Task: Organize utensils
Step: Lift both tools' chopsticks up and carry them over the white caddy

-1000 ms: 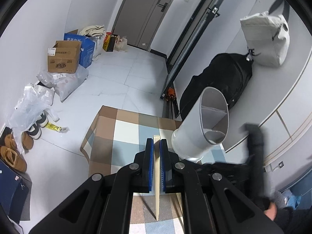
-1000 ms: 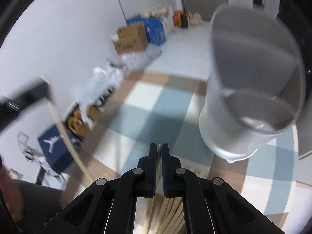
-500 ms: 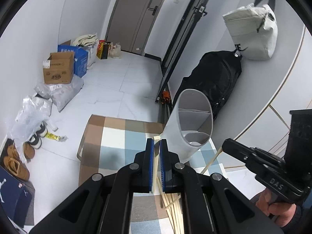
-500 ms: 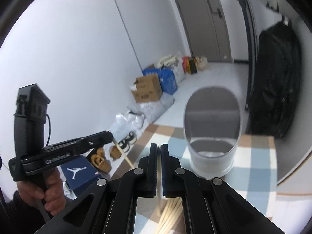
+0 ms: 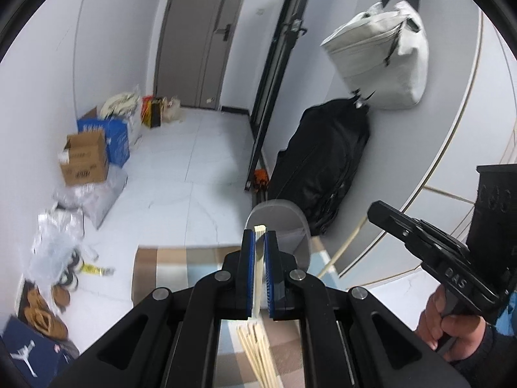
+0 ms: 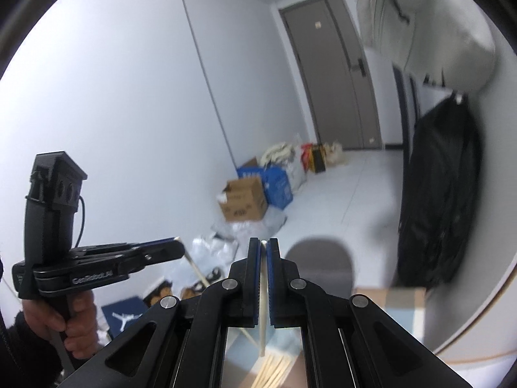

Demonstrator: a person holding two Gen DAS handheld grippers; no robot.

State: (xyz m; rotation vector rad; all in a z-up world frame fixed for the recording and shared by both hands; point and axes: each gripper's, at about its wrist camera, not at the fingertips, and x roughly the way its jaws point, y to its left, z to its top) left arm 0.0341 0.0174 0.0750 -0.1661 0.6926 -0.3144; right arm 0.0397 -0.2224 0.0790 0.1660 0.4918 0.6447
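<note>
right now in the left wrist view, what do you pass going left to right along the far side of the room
brown cardboard box → blue box → grey door → black bag → pale grey bag hanging on the wall → right tongs held in a hand

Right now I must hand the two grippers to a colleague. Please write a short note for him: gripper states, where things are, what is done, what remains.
Left gripper: shut on one chopstick, raised above the table.
Right gripper: shut on another chopstick, also raised.
Grey holder: upright on the checked cloth, just beyond both grippers; no chopsticks visible in it.
Loose chopsticks: a bundle lying on the cloth below the grippers.
Done: two chopsticks picked up.
Left: drop both into the holder, then move the bundle.
</note>
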